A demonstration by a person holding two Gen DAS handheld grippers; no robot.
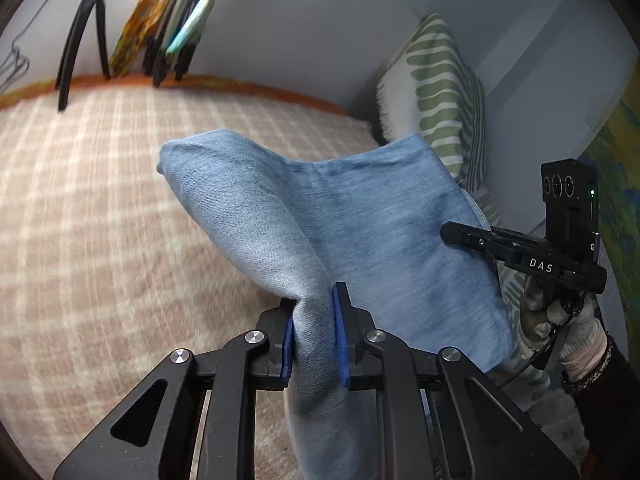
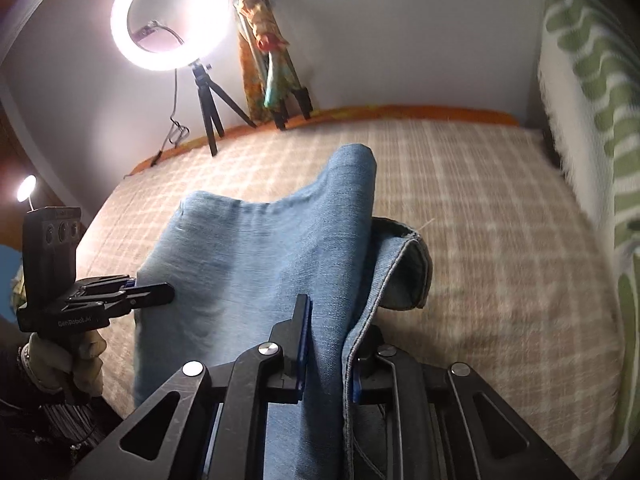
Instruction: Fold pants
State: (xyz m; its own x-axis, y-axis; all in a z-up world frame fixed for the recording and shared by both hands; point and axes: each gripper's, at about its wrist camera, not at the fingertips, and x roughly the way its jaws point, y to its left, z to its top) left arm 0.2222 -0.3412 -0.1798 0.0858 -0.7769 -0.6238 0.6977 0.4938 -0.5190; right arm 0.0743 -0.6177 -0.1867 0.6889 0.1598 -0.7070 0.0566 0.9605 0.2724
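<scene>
From the left wrist camera, the left gripper (image 1: 314, 332) has its blue-padded fingers (image 1: 341, 336) pinching a bunched fold of the light blue denim pants (image 1: 360, 224). The cloth passes between the pads and hangs down beneath them. Ahead of the fingers the pants rise off the bed (image 1: 92, 208), which is covered in a beige checked blanket, and spread out in a wide sheet toward the right. At the far right edge of that sheet the right gripper (image 1: 456, 234) clamps the denim, held by a gloved hand (image 1: 560, 328). Beyond the fingers and to the right a green-and-white leaf-print pillow (image 1: 440, 88) leans by the wall. Far ahead on the left stand black tripod legs (image 1: 80, 40), with hanging clothes (image 1: 176, 20) beside them.

From the right wrist camera, the right gripper (image 2: 328, 344) likewise has its fingers (image 2: 302, 336) closed on a fold of the pants (image 2: 260, 264), with a stitched hem (image 2: 400, 276) curling over just to the right of them. The denim lifts ahead of the fingers and stretches left to the left gripper (image 2: 156, 294), which nips the far edge, with a gloved hand (image 2: 80, 360) under it. The bed (image 2: 500, 240) lies beneath. A lit ring light (image 2: 172, 16) on a tripod stands far ahead on the left, and the pillow (image 2: 592, 100) runs along the right.
</scene>
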